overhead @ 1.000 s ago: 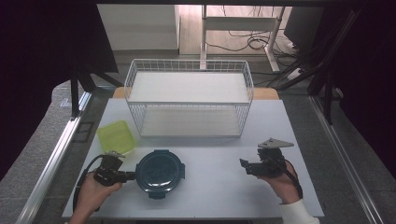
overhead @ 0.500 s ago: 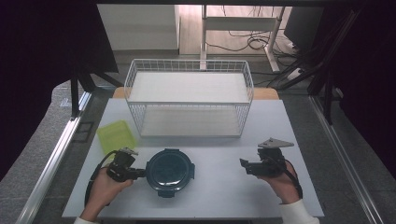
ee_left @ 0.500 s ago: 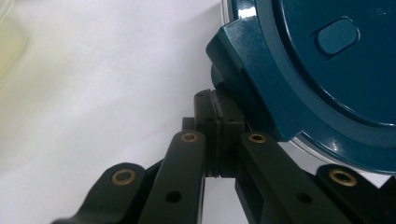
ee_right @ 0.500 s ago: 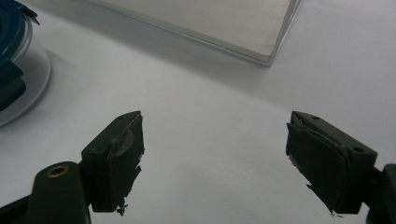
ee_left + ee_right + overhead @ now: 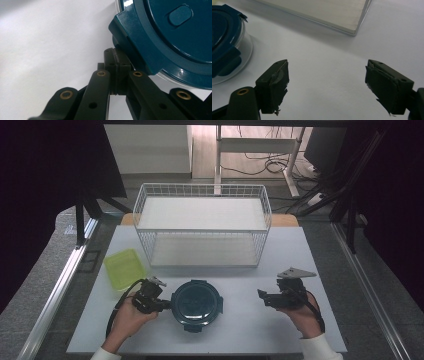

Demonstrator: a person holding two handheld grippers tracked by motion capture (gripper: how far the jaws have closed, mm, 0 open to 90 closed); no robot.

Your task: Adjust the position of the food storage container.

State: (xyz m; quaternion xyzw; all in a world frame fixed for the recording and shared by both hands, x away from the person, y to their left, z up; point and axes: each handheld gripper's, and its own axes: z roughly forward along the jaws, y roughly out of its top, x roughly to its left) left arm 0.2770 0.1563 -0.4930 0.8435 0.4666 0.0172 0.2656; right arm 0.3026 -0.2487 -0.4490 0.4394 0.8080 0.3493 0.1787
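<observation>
Left hand-held gripper is sitting nearer, jaws pressed together against the round lidded container's left latch, at surface centre-front. Right hand-held gripper is waiting well apart, jaws spread wide.

Round dark-blue lidded clear container: cut off by top & right edges in left gripper view, by left edge in right gripper view. Left gripper jaws pressed together beside lid's latch tab; can't tell if anything's pinched. Both forearms cut off at bottom edge, high view.
</observation>
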